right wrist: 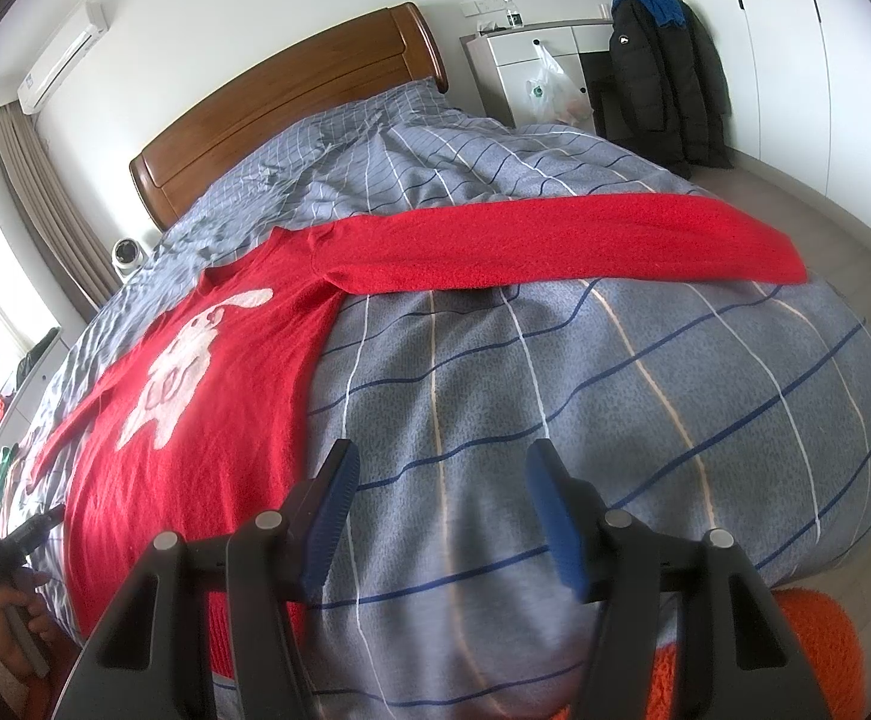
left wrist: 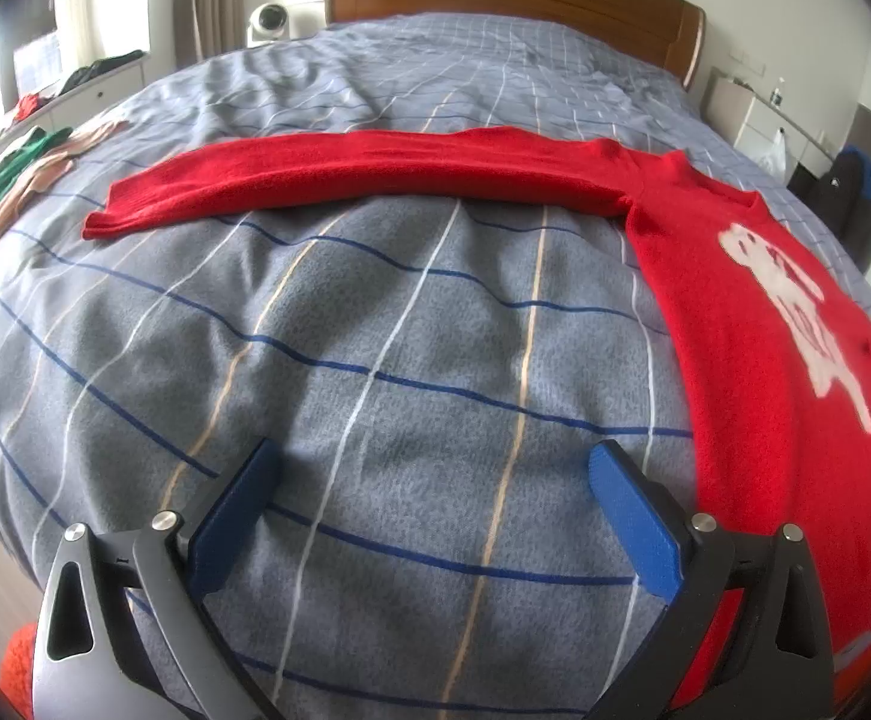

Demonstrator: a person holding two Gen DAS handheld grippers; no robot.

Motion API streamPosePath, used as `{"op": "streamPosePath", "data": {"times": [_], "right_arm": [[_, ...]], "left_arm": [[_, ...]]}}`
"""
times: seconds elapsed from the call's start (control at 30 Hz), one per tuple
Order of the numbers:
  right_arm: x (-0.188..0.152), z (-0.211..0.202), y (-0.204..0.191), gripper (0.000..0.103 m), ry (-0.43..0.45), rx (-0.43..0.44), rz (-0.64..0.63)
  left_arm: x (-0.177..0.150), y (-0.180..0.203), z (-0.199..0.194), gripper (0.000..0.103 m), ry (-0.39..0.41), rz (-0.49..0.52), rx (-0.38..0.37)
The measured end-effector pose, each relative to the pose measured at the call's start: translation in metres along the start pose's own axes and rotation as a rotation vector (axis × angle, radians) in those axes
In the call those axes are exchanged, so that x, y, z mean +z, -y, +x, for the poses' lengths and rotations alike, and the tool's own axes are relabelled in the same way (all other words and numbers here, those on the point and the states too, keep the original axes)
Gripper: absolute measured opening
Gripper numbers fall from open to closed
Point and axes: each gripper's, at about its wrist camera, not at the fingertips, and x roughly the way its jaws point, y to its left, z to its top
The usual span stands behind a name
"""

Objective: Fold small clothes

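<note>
The red sweater (right wrist: pixel 207 420) lies flat on the bed (right wrist: pixel 555 408), sleeves stretched out. Both the left gripper (left wrist: pixel 435 474) and right gripper (right wrist: pixel 435 480) hover spread and empty. Best pinch each cuff, toward ten and two o'clock, then fold inward.

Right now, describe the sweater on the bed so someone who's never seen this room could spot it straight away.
Find the bed with the wooden headboard and grey checked cover. Spread flat across it lies a red sweater, sleeves stretched out sideways. Its white animal picture on the chest sets it apart from the green and tan clothes heaped at the bed's edge.
</note>
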Motion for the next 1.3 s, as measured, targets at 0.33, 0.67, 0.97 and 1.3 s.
{"op": "streamPosePath", "data": {"times": [0.33, 0.67, 0.97, 1.3], "right_arm": [[0.001, -0.001, 0.001, 0.058, 0.0, 0.003, 0.006], [0.038, -0.047, 0.101, 0.059, 0.112, 0.071, 0.389], [0.049, 0.01, 0.188, 0.058, 0.094, 0.219, 0.819], [0.049, 0.019, 0.192, 0.042, 0.113, 0.094, 0.917]], "left_arm": [[0.0, 0.0, 0.0, 0.102, -0.005, 0.0, -0.007], [0.0, 0.0, 0.001, 0.103, -0.005, 0.007, 0.001], [-0.001, 0.0, 0.0, 0.103, 0.002, 0.016, 0.007], [-0.002, 0.002, 0.0, 0.103, 0.004, 0.027, 0.016]]}}
